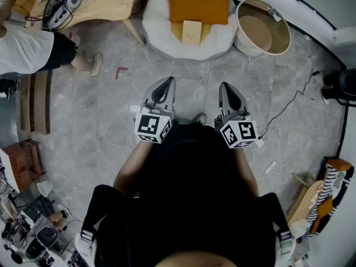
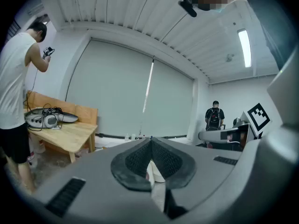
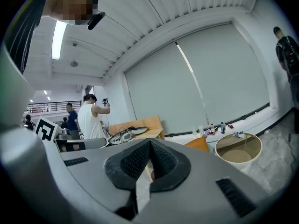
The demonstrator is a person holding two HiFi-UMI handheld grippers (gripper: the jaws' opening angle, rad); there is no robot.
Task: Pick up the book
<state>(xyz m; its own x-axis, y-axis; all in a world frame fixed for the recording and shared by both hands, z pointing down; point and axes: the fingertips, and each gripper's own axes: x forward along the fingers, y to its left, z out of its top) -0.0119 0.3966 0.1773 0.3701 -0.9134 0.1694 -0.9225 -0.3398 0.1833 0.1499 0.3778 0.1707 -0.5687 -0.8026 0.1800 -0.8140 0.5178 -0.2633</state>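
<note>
Left gripper (image 1: 166, 83) and right gripper (image 1: 227, 87) jaws pressed together, empty. I'm likely just carrying them: book (image 1: 192, 31) lies far ahead on white cushion (image 1: 158, 29).

ahead: floor (image 1: 189, 88) open | right: round tub (image 1: 242, 40) (cable (image 1: 289, 105) beside) | left: wooden table (image 1: 108, 1), person (image 1: 28, 49)
</note>
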